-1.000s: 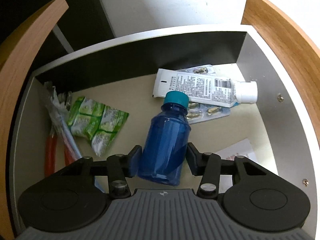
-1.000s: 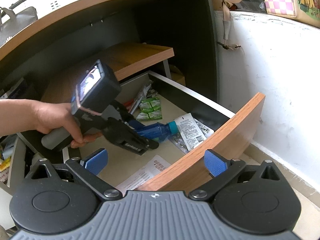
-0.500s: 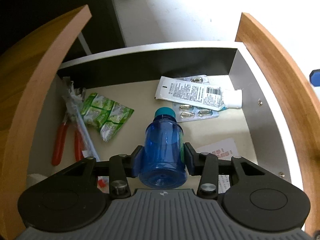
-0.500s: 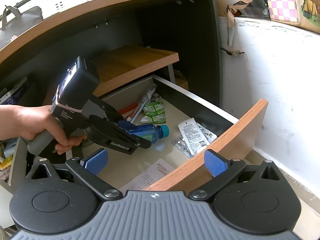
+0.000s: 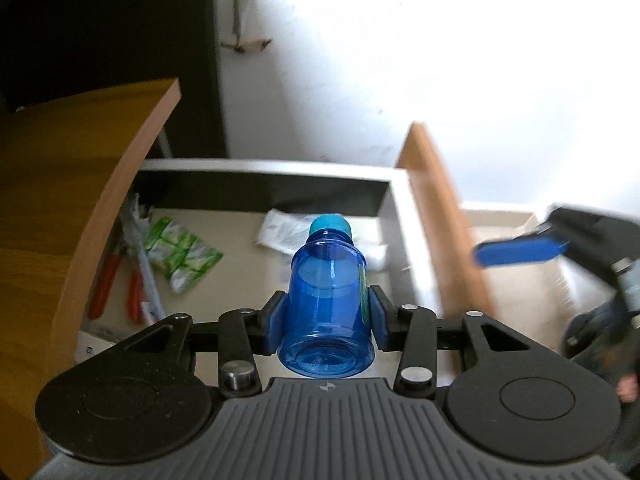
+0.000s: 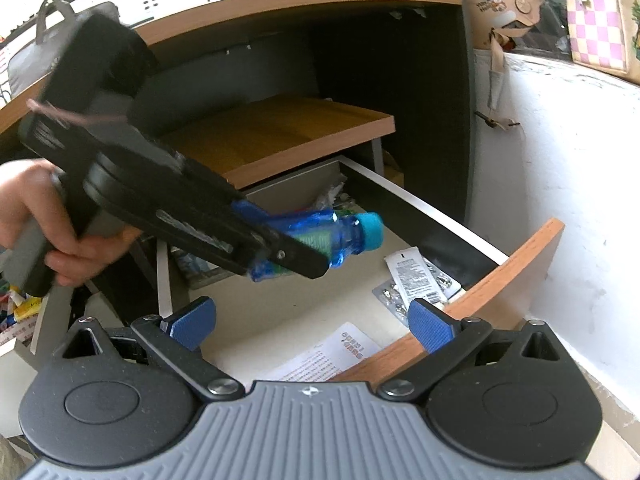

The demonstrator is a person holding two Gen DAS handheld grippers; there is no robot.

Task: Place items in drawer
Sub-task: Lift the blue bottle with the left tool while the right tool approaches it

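Blue bottle [image 5: 328,300] in left gripper [image 5: 326,318], cap forward

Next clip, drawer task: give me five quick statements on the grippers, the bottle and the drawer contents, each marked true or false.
1. The left gripper is shut on the blue bottle. True.
2. The bottle lies on the drawer floor. False: it is held in the air above the open drawer.
3. The right gripper is open and holds nothing. True.
4. The bottle's cap is red. False: it is teal.
5. A green packet lies in the drawer beside red-handled pliers. True.
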